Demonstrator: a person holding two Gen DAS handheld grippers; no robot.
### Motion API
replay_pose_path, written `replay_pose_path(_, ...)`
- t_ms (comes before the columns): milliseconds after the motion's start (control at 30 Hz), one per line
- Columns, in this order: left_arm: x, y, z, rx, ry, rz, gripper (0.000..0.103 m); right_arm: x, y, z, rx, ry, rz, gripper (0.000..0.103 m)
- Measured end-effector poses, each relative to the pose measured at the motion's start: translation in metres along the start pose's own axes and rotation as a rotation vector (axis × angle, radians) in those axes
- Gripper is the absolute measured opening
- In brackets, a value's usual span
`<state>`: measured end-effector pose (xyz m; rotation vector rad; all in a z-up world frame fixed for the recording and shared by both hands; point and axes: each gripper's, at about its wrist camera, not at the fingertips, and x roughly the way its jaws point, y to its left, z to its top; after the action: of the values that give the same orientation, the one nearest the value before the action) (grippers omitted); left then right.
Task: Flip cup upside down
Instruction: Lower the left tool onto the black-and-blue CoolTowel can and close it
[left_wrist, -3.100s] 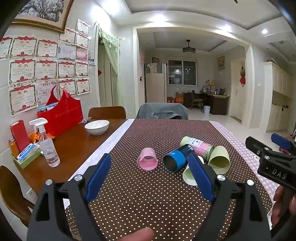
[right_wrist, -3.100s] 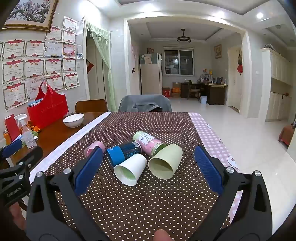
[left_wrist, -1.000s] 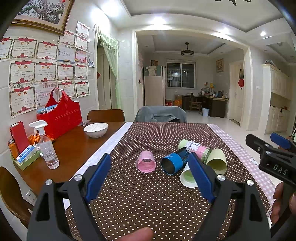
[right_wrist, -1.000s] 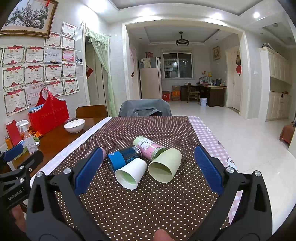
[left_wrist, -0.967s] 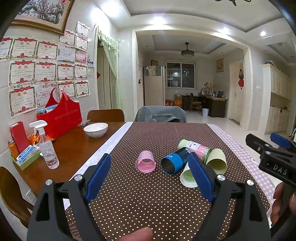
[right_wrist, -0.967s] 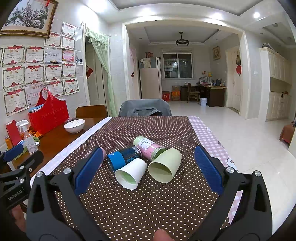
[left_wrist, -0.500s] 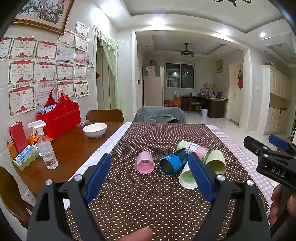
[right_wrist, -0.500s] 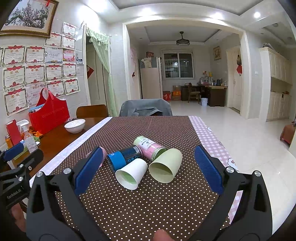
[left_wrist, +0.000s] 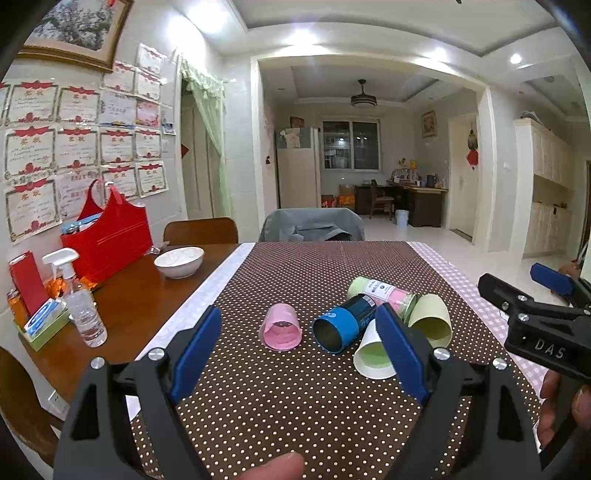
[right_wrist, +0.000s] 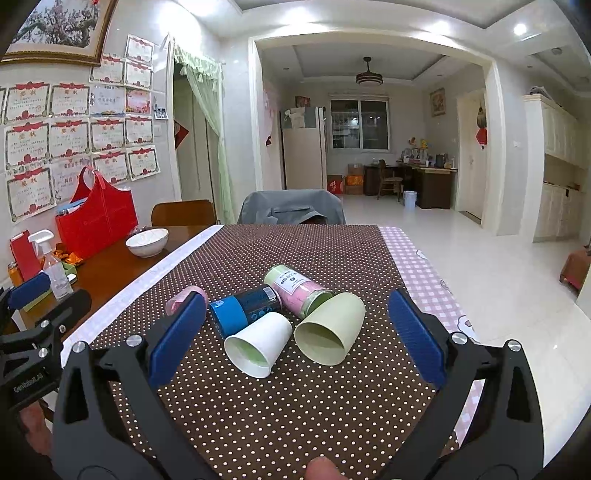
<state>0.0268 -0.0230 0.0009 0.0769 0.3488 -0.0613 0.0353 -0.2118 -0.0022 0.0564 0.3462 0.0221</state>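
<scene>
Several cups lie on their sides on the brown dotted tablecloth (left_wrist: 295, 398): a pink cup (left_wrist: 280, 328), a blue cup (left_wrist: 341, 324), a white paper cup (right_wrist: 258, 343), a pale green cup (right_wrist: 330, 328) and a pink-and-green labelled tumbler (right_wrist: 295, 286). My left gripper (left_wrist: 299, 347) is open and empty, held above the cloth short of the pink and blue cups. My right gripper (right_wrist: 295, 343) is open and empty, short of the white and green cups. The right gripper also shows at the right of the left wrist view (left_wrist: 535, 306).
On the bare wooden table (left_wrist: 129, 295) at the left stand a white bowl (left_wrist: 179, 261), a red bag (left_wrist: 107, 240), a spray bottle (left_wrist: 83, 306) and a small tray of items (left_wrist: 40, 325). Chairs (left_wrist: 312, 227) stand at the far end. The table's right edge drops to the floor.
Both grippers have stayed open and empty. The left view has drifted slightly, with the cups sitting a little lower and nearer. The cups have not moved.
</scene>
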Motion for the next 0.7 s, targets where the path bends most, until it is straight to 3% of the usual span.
replay_pose_path(200, 0.033, 0.003, 0.006, 0.038, 0.039, -0.003, 0.084, 0.031, -0.008, 0.003, -0.018, 0.053, 0.01, 0.097)
replay_pose_path(400, 0.084, 0.006, 0.013, 0.086, 0.128, -0.038, 0.084, 0.069, -0.015, 0.008, -0.026, 0.11, 0.021, 0.097)
replay_pose_path(700, 0.159, -0.022, 0.02, 0.263, 0.257, -0.127, 0.084, 0.118, -0.033, 0.013, -0.012, 0.198, 0.022, 0.097)
